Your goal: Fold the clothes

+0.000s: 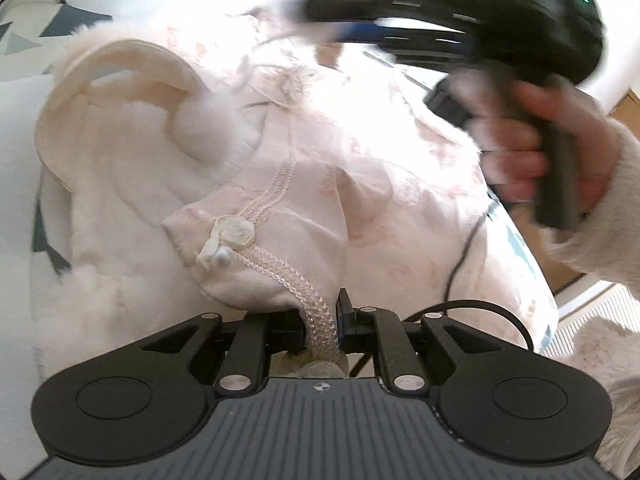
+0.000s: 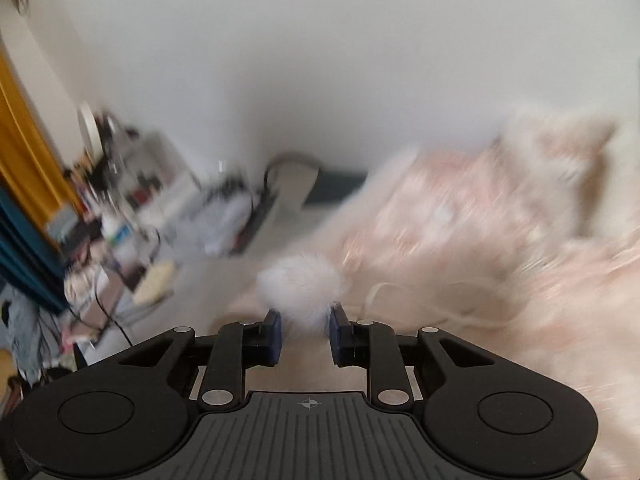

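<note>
Over a patterned bed cover, the left tongs pinch the beaded trim of a pale pink garment hanging before them, while against a white wall and cluttered shelves, the right tongs clamp its fluffy white fur edge.

Cluttered desk blocks far left; bare wall ahead open; garment fills right.

Matt pink woven garment with fluffy fur trim, glossy beaded braid.
</note>
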`<state>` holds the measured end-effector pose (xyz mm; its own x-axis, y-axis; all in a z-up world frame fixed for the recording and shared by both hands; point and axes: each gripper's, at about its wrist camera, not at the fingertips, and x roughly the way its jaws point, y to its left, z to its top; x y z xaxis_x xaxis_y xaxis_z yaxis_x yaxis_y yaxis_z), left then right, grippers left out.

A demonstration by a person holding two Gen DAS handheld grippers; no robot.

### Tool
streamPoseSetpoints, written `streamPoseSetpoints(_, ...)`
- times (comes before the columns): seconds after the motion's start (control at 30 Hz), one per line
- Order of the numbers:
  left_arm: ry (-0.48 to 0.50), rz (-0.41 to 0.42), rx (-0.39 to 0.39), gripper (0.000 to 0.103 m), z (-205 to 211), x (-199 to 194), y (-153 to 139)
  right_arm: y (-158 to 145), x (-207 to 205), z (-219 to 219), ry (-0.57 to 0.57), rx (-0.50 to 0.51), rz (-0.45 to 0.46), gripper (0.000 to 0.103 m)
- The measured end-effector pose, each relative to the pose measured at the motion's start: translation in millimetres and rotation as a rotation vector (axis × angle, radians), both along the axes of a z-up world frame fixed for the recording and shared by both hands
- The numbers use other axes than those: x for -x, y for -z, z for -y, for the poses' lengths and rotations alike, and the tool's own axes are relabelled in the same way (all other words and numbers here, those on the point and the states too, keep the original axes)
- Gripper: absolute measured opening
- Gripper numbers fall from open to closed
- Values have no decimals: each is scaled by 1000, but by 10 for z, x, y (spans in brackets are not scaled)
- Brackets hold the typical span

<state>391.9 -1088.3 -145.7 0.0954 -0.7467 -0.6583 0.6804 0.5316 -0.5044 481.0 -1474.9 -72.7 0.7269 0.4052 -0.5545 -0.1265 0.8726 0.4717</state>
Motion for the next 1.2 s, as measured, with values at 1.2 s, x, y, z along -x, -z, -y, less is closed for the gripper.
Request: streamPoseSetpoints(1.2,-103,-7,-59,14,-106,-122,31,607,-343,-197,-45,42,-134,16)
